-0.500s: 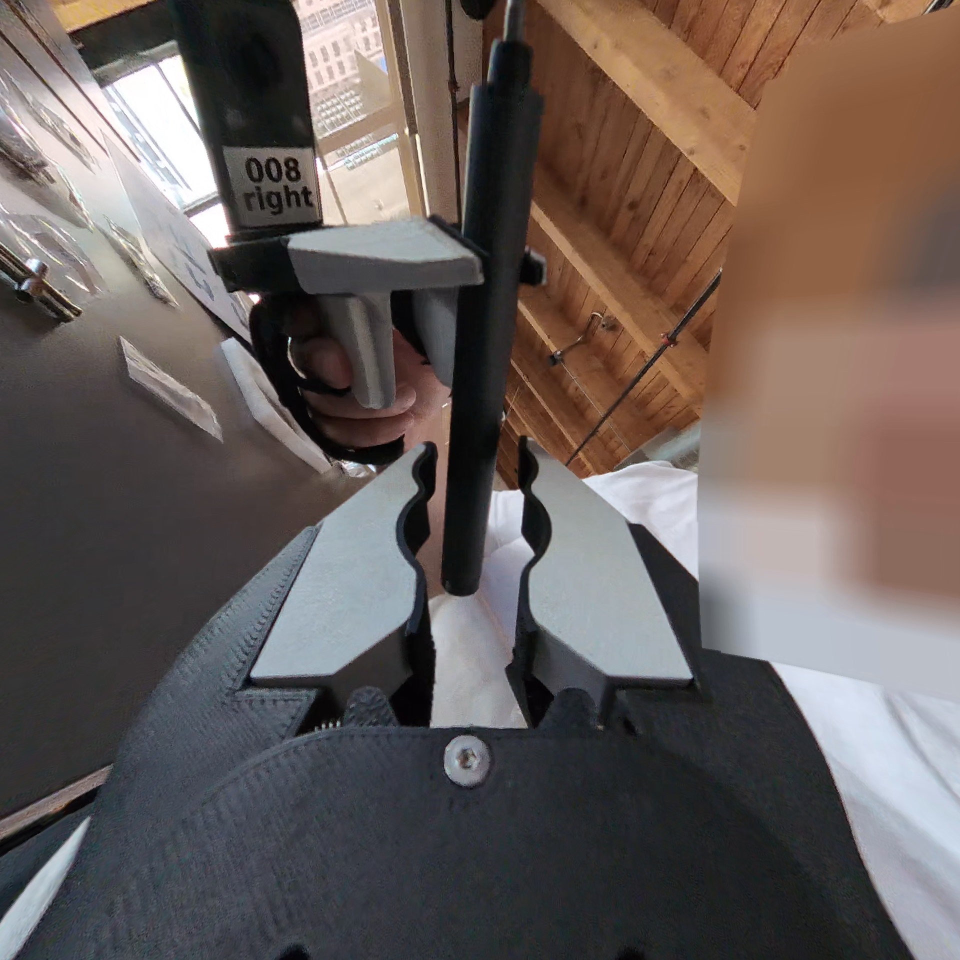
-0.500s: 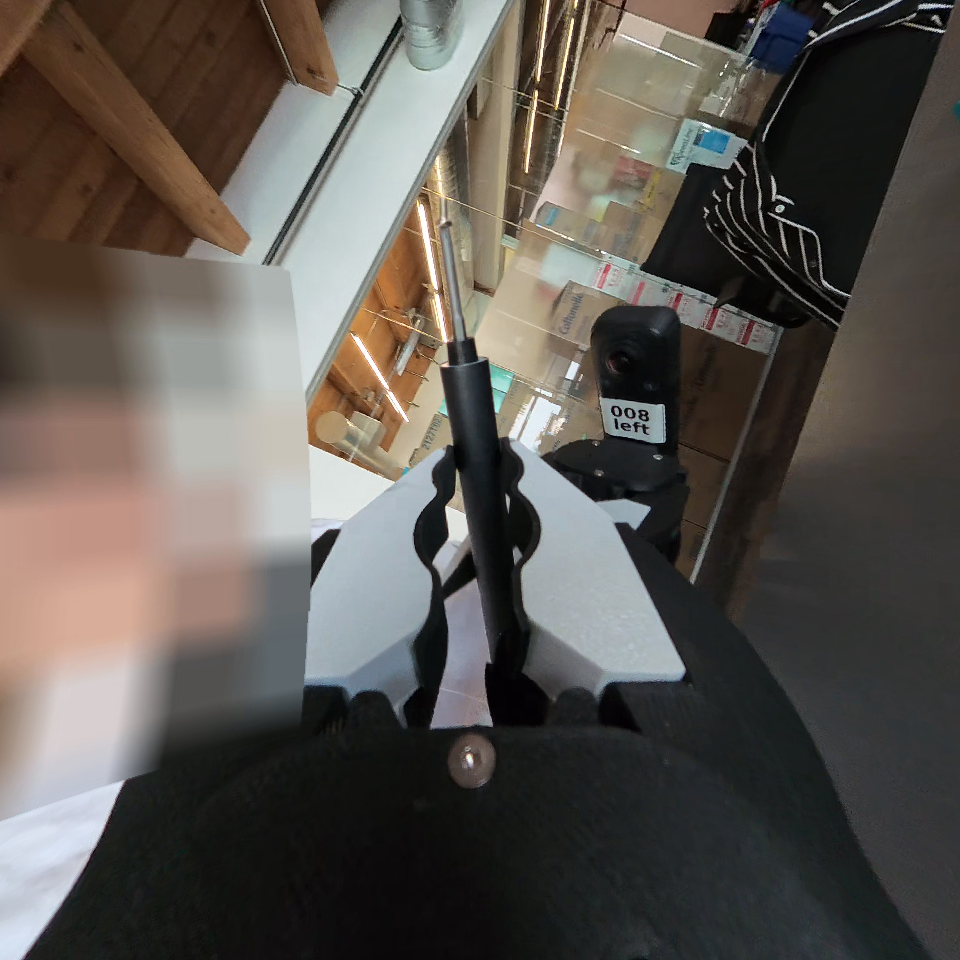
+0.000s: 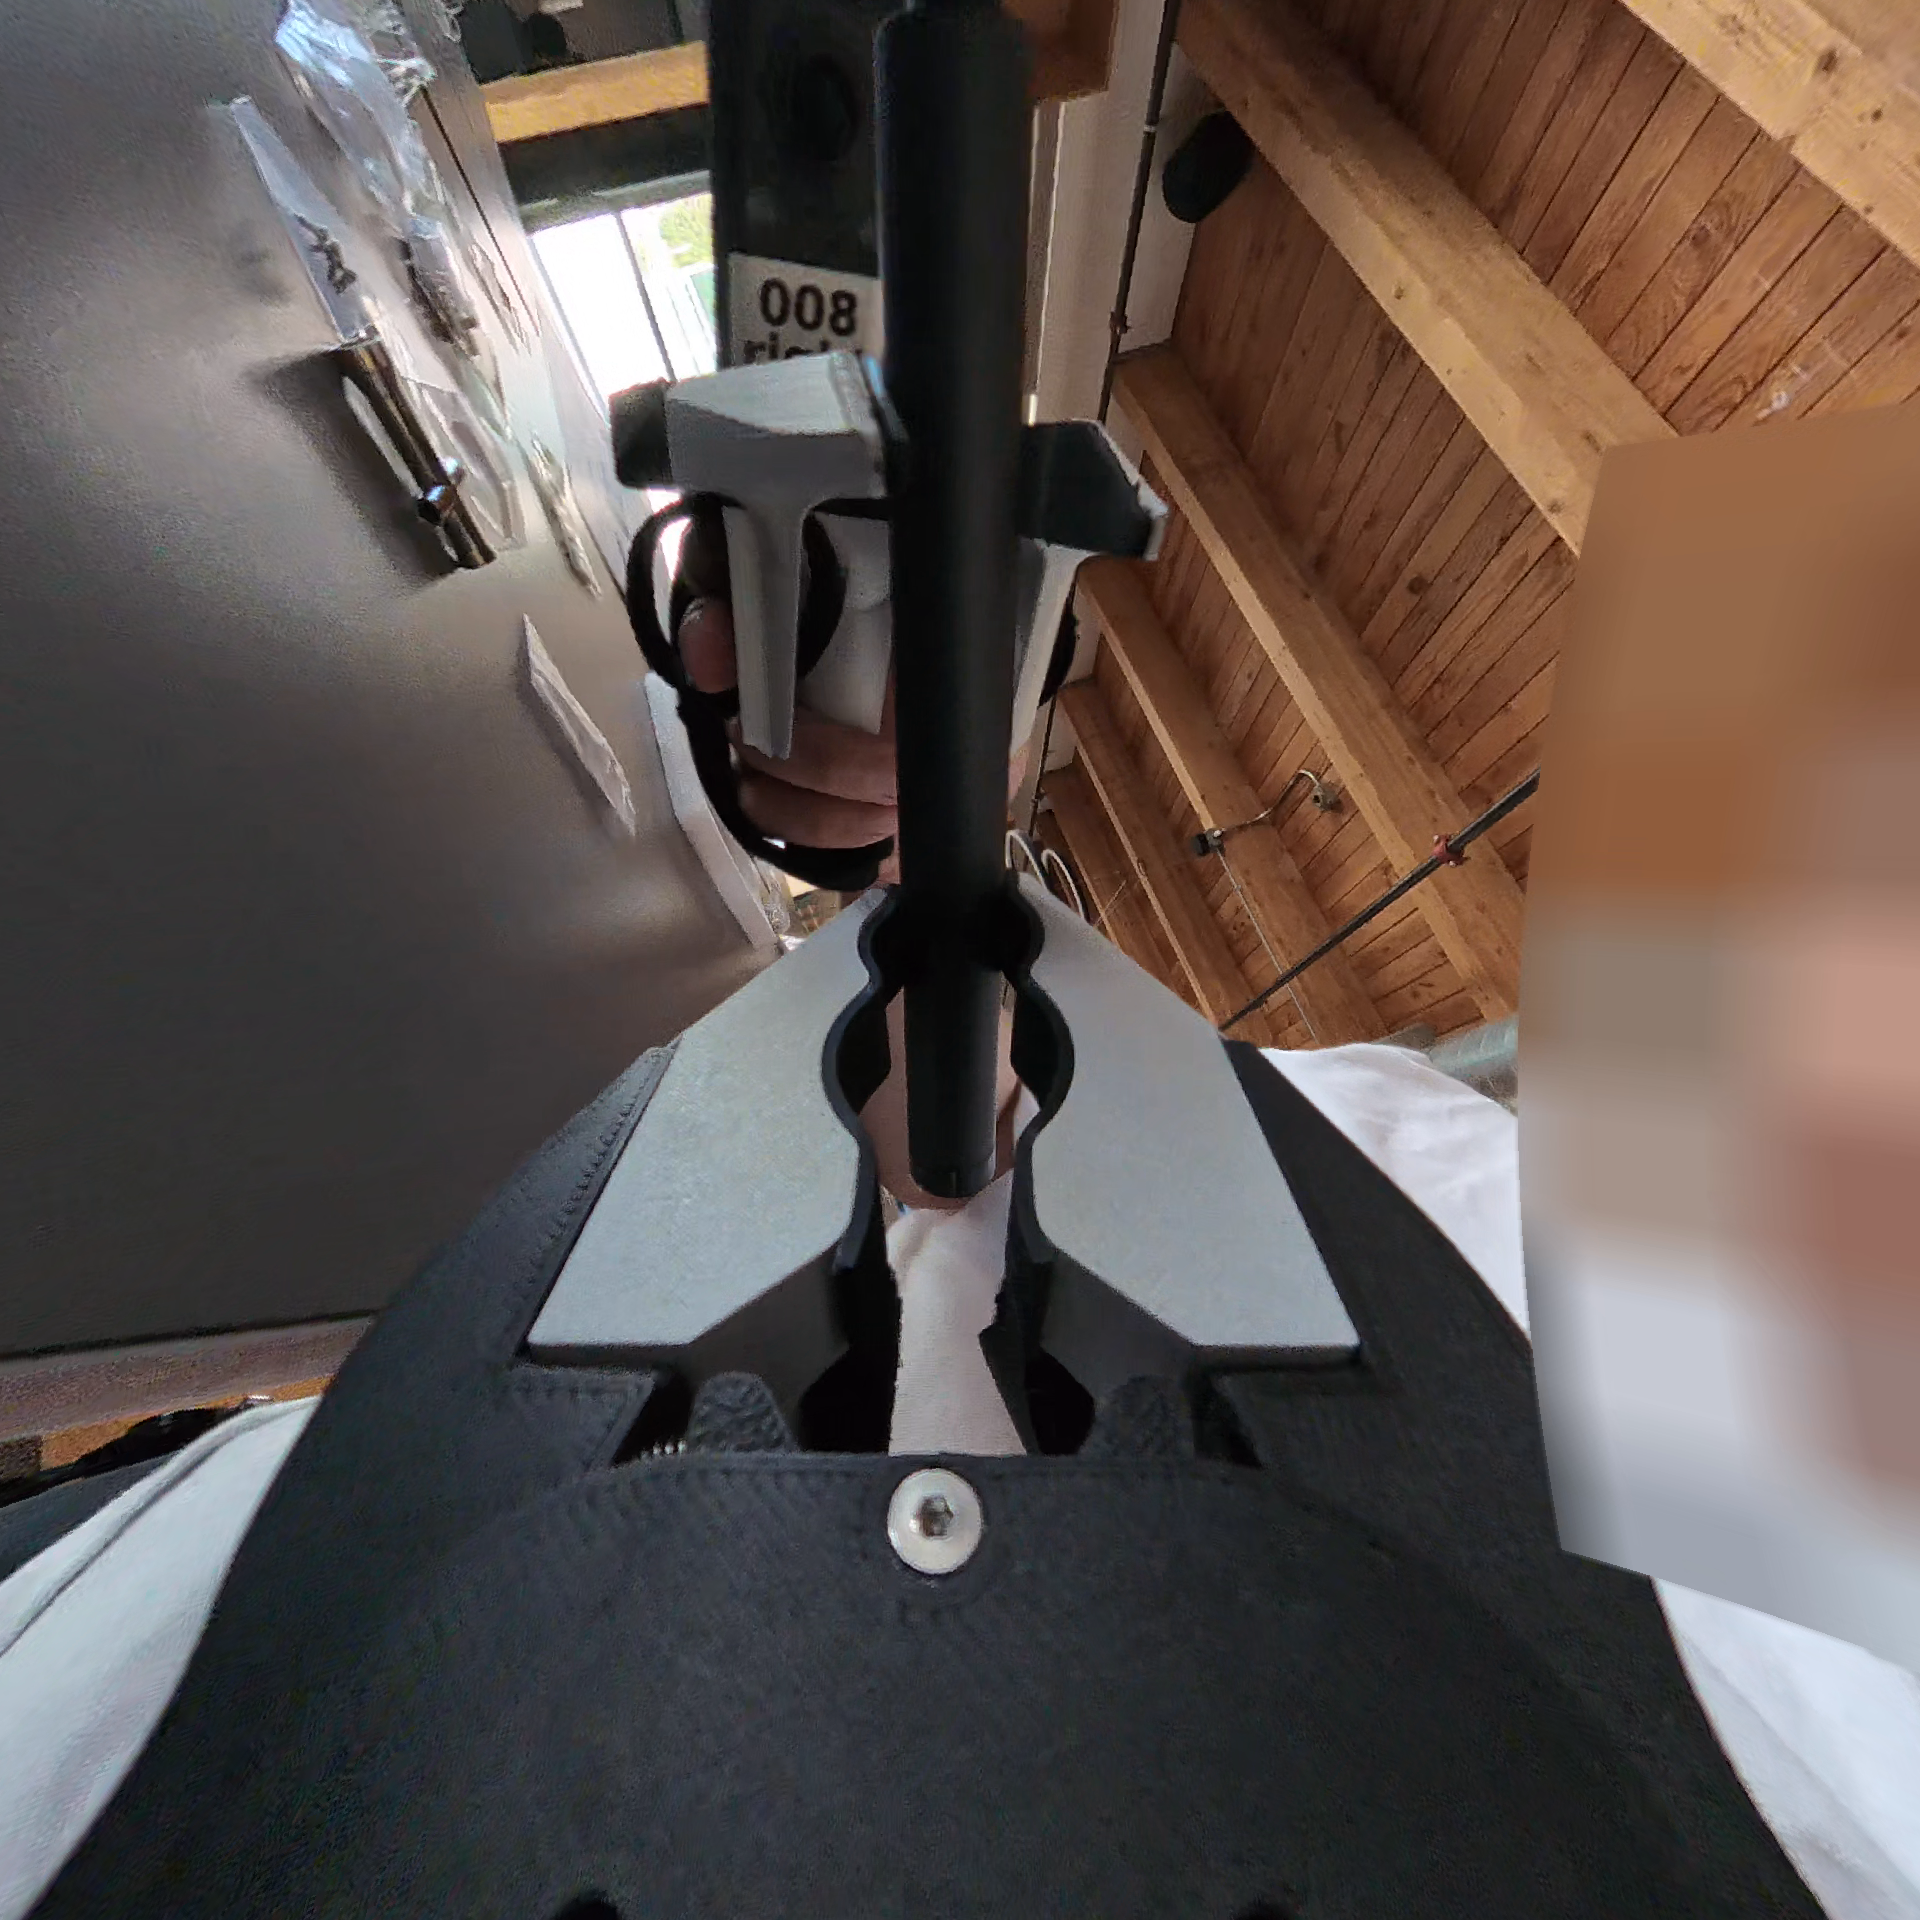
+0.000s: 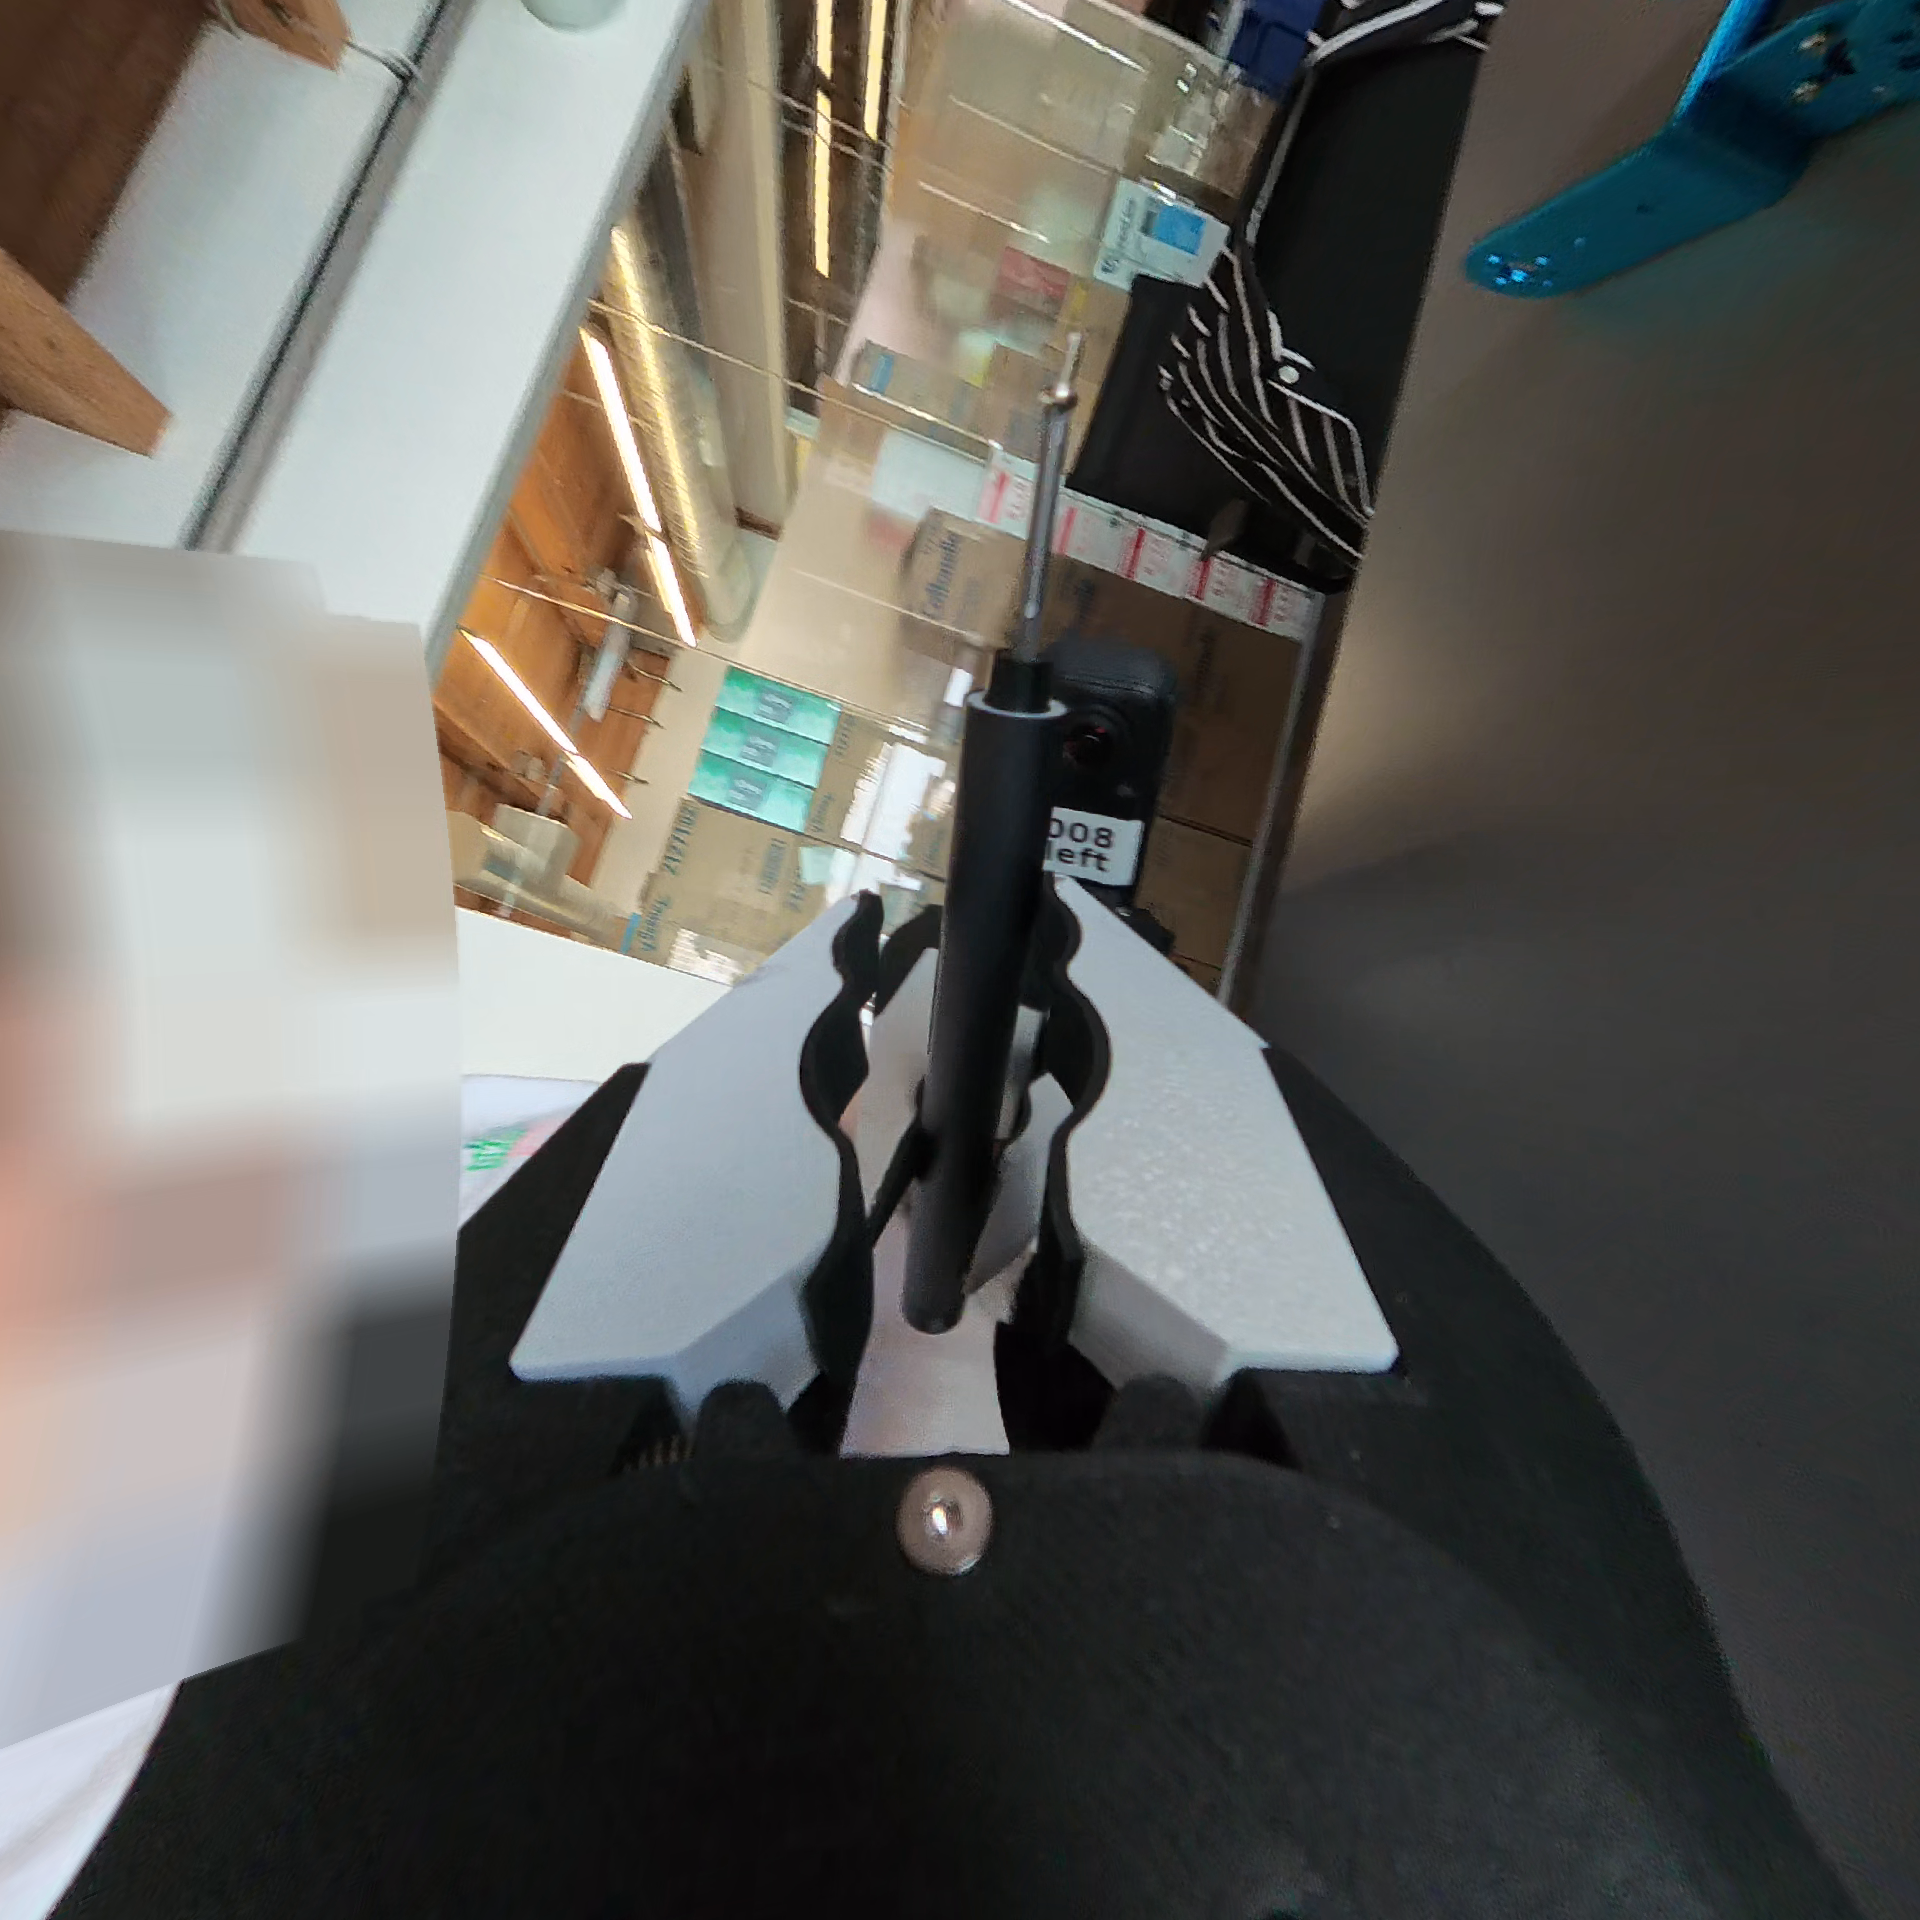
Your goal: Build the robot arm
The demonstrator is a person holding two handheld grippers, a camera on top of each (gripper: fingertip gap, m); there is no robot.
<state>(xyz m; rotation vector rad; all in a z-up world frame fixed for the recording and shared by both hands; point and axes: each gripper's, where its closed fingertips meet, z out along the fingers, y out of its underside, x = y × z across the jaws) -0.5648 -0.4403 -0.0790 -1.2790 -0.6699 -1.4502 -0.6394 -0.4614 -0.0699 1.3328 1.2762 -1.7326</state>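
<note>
Black-handled precision screwdriver (image 3: 951, 727) stood between both grippers, left gripper (image 3: 948, 935) pinched shut on its butt end, right gripper (image 3: 899, 582) farther up, fingers (image 4: 1195, 1132) narrowly parted around the handle, contact unclear, thin metal bit (image 4: 1044, 520) projecting beyond.

This looks like a workshop or lab set up in a converted loft or warehouse. Overhead runs a ceiling of wooden planks (image 3: 1403, 436) carried on heavy timber beams (image 3: 1455, 239), with a thin metal pipe (image 3: 1382, 914) slung beneath. Stacked cardboard boxes (image 4: 727, 862) fill the space behind a glass wall (image 4: 935, 343), under long strip lights (image 4: 623, 416) and a round metal air duct (image 4: 717, 499). Small clear bags of parts (image 3: 343, 208) lie on a dark grey tabletop (image 3: 208, 831), and a blue metal bracket (image 4: 1704, 166) lies on another grey surface.
</note>
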